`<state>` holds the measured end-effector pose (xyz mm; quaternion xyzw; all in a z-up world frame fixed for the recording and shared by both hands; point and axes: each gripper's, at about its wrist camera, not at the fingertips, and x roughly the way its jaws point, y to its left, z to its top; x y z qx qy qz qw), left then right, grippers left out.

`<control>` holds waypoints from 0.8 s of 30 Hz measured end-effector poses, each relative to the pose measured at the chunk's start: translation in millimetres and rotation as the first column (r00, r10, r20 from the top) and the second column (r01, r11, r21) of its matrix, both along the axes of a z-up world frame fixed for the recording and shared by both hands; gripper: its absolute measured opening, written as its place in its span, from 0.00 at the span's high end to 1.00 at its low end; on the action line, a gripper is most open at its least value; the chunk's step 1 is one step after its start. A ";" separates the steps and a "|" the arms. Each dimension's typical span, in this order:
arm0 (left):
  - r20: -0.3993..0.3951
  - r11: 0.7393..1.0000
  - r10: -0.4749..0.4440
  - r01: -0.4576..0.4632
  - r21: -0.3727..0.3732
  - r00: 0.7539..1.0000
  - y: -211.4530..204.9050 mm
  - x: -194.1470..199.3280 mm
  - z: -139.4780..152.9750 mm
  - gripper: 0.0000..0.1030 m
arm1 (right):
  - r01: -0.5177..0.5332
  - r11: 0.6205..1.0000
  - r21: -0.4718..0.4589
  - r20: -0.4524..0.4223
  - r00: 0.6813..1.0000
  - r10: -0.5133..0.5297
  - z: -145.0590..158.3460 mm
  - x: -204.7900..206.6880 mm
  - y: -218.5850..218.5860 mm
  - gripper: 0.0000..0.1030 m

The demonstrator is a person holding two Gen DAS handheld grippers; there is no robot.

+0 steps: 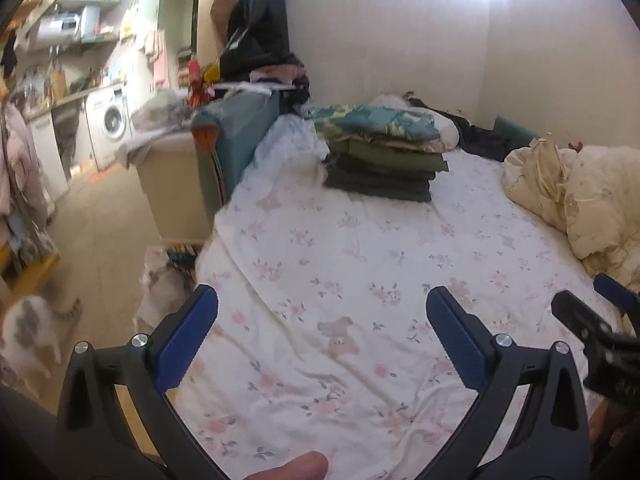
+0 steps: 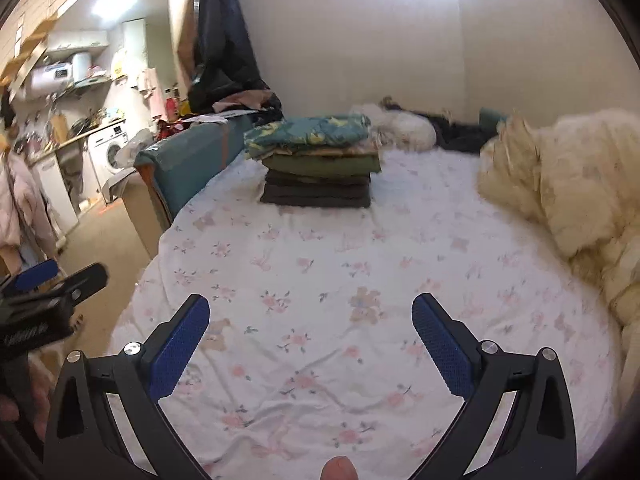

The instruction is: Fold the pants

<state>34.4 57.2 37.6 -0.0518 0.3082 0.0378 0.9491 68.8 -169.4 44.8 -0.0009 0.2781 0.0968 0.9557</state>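
A fingertip (image 1: 298, 466) shows at the bottom edge of each wrist view. Just beyond it, the left gripper (image 1: 322, 312) hangs above the near part of the bed with the white floral sheet (image 1: 340, 264), its blue-padded fingers (image 1: 188, 340) spread wide and holding nothing. The right gripper (image 2: 310, 320) hangs beside it over the same sheet, its blue-padded fingers (image 2: 442, 348) likewise wide and empty. Farther up the bed, toward its left edge, sits a neat stack of folded clothes (image 2: 318, 160), dark grey and olive below, teal patterned on top. A rumpled cream duvet (image 2: 568, 184) lies on the bed's right side. Beyond the bed's left edge, a white washing machine (image 1: 110, 124) stands in the far room.
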 end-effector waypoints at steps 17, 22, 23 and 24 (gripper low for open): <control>0.020 0.998 -0.054 0.054 0.041 0.998 -13.8 -3.4 -2.6 0.00 | 0.025 0.999 0.021 -0.022 0.999 -0.024 -8.4 7.0 -0.5 0.00; 0.029 0.998 -0.046 0.045 0.038 0.999 -11.3 -4.0 -0.9 0.00 | 0.034 0.999 0.027 -0.020 0.999 -0.033 -10.1 7.5 -2.7 0.00; 0.031 0.998 -0.043 0.042 0.038 0.999 -10.3 -4.1 -0.6 0.00 | 0.036 0.999 0.028 -0.020 0.999 -0.036 -10.3 7.6 -2.7 0.00; 0.031 0.999 -0.039 0.038 0.036 0.999 -8.9 -3.9 -0.8 0.00 | 0.037 0.999 0.029 -0.020 0.999 -0.037 -11.3 7.1 -3.0 0.00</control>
